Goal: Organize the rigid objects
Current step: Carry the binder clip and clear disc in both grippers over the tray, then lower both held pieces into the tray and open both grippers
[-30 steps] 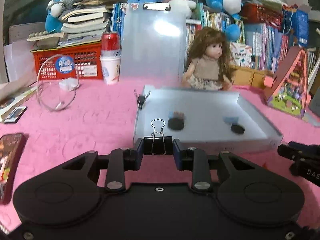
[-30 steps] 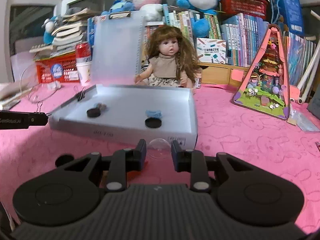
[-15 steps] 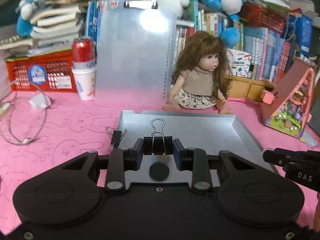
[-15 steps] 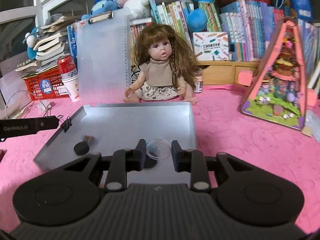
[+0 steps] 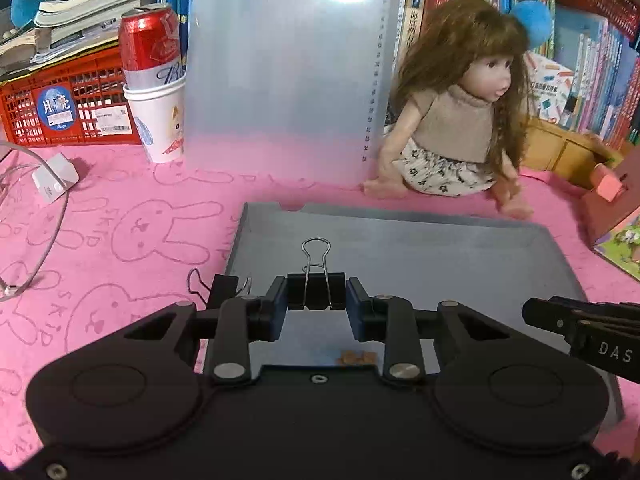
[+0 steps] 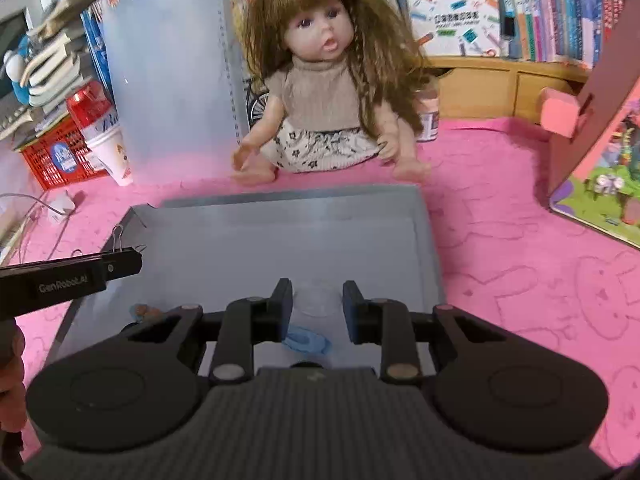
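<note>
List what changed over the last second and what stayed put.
Both grippers moved forward from the tray's near wall to over the grey tray. The left gripper kept its jaws shut on the black binder clip; the right gripper kept the clear round lid. Nothing was let go. The doll and the second clip on the tray's left wall stayed put.

Bright indoor light, clipboard (image 5: 288, 68) glare, fisheye bending
</note>
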The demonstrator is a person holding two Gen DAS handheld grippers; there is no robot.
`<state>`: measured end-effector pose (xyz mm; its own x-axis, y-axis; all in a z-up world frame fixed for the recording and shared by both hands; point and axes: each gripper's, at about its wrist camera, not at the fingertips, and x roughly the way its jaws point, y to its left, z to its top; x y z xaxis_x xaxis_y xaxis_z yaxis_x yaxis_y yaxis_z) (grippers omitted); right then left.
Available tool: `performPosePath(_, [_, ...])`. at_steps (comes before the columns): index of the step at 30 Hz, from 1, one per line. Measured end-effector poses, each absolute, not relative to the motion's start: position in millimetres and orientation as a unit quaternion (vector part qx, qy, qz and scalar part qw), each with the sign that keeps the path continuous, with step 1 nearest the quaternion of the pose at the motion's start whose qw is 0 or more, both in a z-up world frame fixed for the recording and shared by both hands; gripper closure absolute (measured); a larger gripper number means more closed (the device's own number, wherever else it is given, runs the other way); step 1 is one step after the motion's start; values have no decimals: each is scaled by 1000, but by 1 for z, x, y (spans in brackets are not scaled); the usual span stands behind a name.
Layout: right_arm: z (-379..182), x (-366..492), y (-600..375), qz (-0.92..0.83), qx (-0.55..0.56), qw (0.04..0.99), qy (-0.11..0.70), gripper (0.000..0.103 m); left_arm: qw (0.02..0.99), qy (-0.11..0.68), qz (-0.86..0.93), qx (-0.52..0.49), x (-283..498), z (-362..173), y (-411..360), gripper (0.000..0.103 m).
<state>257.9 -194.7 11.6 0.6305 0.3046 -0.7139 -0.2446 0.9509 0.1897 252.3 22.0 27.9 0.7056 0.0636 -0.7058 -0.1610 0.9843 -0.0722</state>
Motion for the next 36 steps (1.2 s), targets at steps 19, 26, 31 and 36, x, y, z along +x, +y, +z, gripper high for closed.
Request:
performPosePath(19, [-6, 271, -178, 143, 1, 894, 425, 71, 913, 398, 69, -54, 264, 5, 20, 74])
performPosePath(26, [-7, 271, -176, 141, -2, 894, 425, 70, 915, 394, 72, -44, 262, 2, 17, 74])
performPosePath(31, [-6, 271, -178, 140, 6, 895, 424, 64, 915, 395, 68, -49, 261, 4, 17, 74])
performPosePath(36, [-5, 268, -181, 139, 10, 898, 418, 51, 919, 386, 62, -44, 256, 9, 15, 60])
